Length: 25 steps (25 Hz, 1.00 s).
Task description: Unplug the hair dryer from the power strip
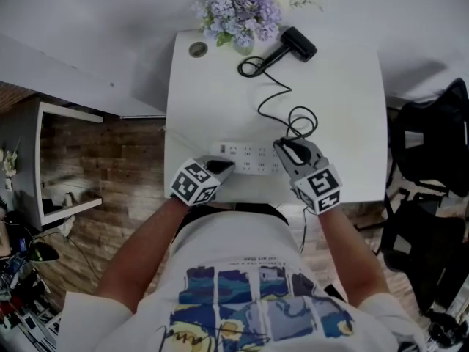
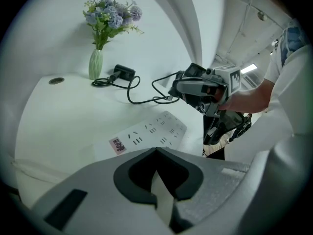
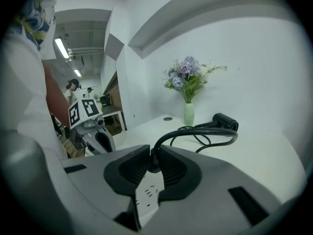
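Note:
A white power strip (image 1: 253,161) lies near the front edge of the white table (image 1: 344,108). My left gripper (image 1: 223,166) is shut, with its tips on the strip's left end (image 2: 151,131). My right gripper (image 1: 287,151) is shut on the black plug (image 3: 153,164) and holds it a little above the strip's right end (image 3: 146,195). In the left gripper view the right gripper (image 2: 175,89) hangs clear of the strip, and the sockets I see are bare. The black cord (image 1: 275,97) loops back to the black hair dryer (image 1: 299,44) at the table's far side.
A vase of purple flowers (image 1: 242,9) stands at the back next to the hair dryer. A round cable grommet (image 1: 198,49) sits in the far left corner. A black chair (image 1: 432,145) stands right of the table, and a white shelf unit (image 1: 62,160) to the left.

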Tool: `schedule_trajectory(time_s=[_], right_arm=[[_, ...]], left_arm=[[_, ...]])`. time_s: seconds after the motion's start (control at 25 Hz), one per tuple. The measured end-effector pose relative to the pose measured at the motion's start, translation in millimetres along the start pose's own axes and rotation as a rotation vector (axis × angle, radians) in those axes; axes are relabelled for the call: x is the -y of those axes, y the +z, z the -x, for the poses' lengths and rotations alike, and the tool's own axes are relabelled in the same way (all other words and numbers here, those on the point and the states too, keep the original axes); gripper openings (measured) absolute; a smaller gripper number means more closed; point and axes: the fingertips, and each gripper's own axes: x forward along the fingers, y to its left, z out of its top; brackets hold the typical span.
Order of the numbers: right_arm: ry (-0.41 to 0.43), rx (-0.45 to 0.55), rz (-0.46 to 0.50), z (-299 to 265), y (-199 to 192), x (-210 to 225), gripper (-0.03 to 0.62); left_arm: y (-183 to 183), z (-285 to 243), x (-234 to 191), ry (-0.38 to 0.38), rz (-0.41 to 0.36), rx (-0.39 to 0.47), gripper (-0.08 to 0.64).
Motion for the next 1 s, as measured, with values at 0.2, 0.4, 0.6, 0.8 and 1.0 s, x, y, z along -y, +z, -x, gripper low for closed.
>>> schedule_trajectory(time_s=[0.2, 0.4, 0.6, 0.8, 1.0], right_arm=[[0.01, 0.048, -0.02, 5.1, 17.2, 4.0, 0.059], [0.026, 0.076, -0.036, 11.2, 29.6, 4.2, 0.06], [0.037, 0.092, -0.042, 17.2, 37.2, 2.1, 0.06], [0.043, 0.102, -0.056, 20.9, 41.6, 2.1, 0.06], [0.049, 0.104, -0.055, 25.0, 46.3, -0.2, 0.06]], left_arm=[[-0.3, 0.4, 1.3, 0.002, 0.004, 0.016, 0.0], [0.6, 0.5, 0.1, 0.001, 0.016, 0.03, 0.0], [0.4, -0.4, 0.0, 0.01, 0.013, 0.032, 0.0], [0.0, -1.0, -0.9, 0.014, 0.015, 0.03, 0.0], [0.2, 0.3, -0.2, 0.017, 0.015, 0.033, 0.0]])
